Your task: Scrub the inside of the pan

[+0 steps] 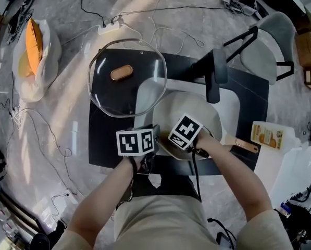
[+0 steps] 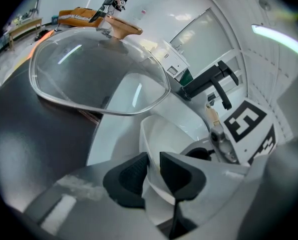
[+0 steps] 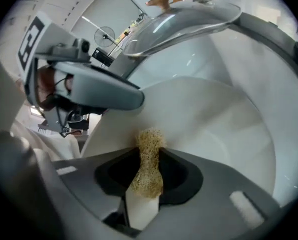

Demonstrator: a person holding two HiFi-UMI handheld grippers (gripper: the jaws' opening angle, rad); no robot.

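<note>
A white pan (image 1: 193,106) with a black handle (image 1: 215,76) sits on a dark mat (image 1: 107,139). My left gripper (image 1: 152,144) is at the pan's near rim. In the left gripper view its pads (image 2: 130,178) pinch the white pan wall (image 2: 161,134) from both sides. My right gripper (image 1: 182,130) reaches into the pan beside it. In the right gripper view it (image 3: 148,176) is shut on a tan, bristly scrubber (image 3: 148,159), whose tip meets the pan's inner surface (image 3: 213,124). A glass lid (image 1: 126,77) with a wooden knob (image 1: 121,72) leans over the pan's far left edge.
A white power strip (image 1: 109,28) and loose cables lie beyond the mat. A plastic bag with orange contents (image 1: 33,51) is at far left. A grey chair (image 1: 270,40) stands at back right. A yellow box (image 1: 267,135) lies right of the mat.
</note>
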